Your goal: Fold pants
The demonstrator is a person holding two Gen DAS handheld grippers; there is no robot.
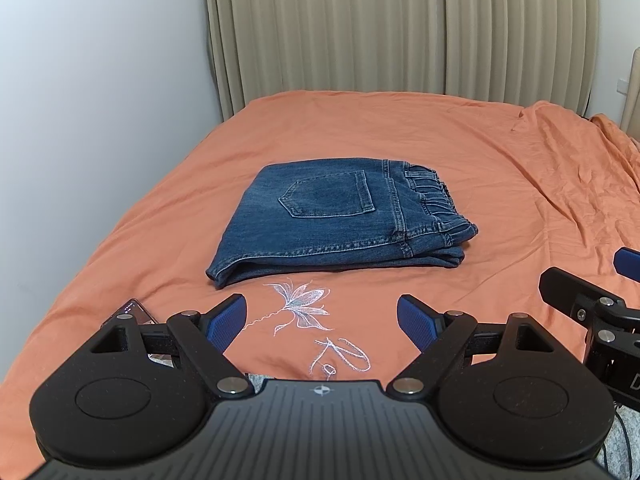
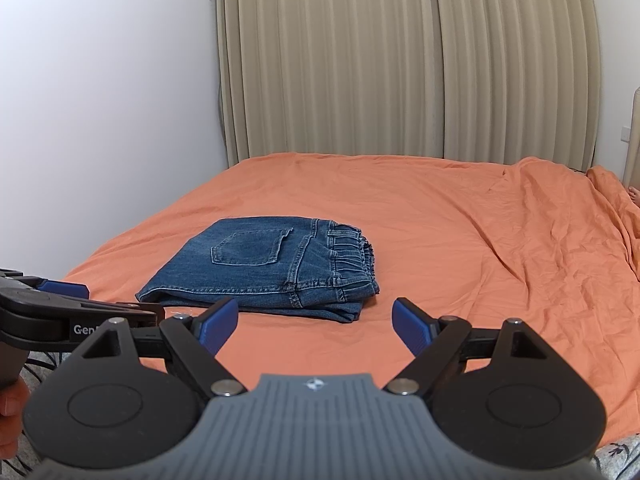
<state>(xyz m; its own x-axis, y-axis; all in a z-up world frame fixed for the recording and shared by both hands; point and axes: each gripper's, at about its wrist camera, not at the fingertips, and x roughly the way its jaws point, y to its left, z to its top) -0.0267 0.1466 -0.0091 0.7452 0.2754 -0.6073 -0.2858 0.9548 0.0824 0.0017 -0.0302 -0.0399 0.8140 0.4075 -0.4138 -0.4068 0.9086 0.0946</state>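
Note:
Blue denim pants [image 1: 332, 220] lie folded into a compact stack on the orange bedsheet [image 1: 400, 140], back pocket up, elastic waistband to the right. In the right wrist view the same pants [image 2: 264, 268] sit left of centre. My left gripper [image 1: 322, 322] is open, held back from the pants near the bed's front edge, with nothing between its blue pads. My right gripper [image 2: 314, 326] is open too, just in front of the stack's near right corner, holding nothing. Each gripper shows at the edge of the other's view.
A phone [image 1: 130, 312] lies on the sheet by my left gripper. White embroidery [image 1: 304, 306] marks the sheet in front of the pants. Beige curtains [image 1: 400, 28] and a white wall [image 1: 100, 80] stand behind the bed. The sheet is wrinkled at the right [image 2: 560, 240].

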